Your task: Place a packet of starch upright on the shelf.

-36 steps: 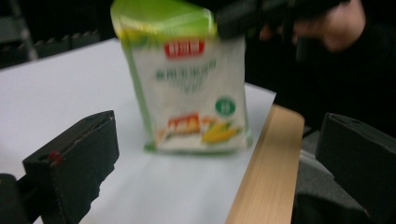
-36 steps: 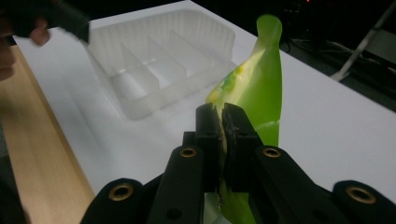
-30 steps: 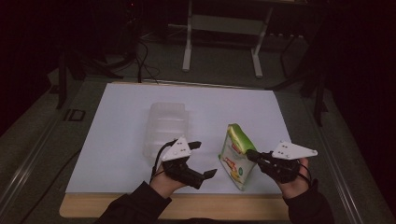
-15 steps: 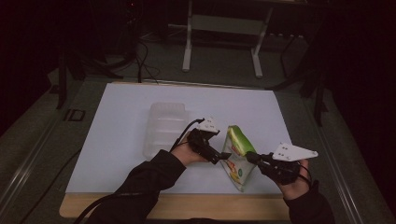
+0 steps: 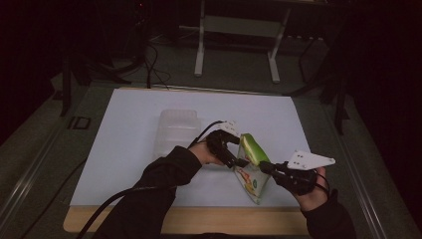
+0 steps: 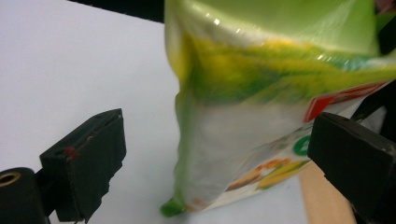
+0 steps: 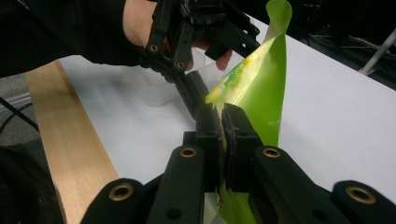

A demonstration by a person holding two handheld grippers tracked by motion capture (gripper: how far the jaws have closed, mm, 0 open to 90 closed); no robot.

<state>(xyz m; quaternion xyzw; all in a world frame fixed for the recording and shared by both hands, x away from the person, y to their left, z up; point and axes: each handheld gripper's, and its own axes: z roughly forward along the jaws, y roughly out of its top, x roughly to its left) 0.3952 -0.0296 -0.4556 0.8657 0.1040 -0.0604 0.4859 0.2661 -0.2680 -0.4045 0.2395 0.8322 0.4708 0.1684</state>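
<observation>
- Green snack pouch [image 5: 252, 167] stands on edge at the counter's [image 5: 129, 149] near side, about 5 o'clock from centre; long axis runs 11 to 5 o'clock.
- Right tongs [image 7: 223, 122] pressed together on the pouch's edge.
- Left tongs [image 6: 215, 154] apart; pouch lies between the jaws, at 12 o'clock from them, no contact seen.
- Clear plastic container [image 5: 176, 130] at 9 o'clock of the pouch, near the left hand [image 5: 205, 152].
- Judgement: left tongs need only shut to take the pouch's other side.
</observation>
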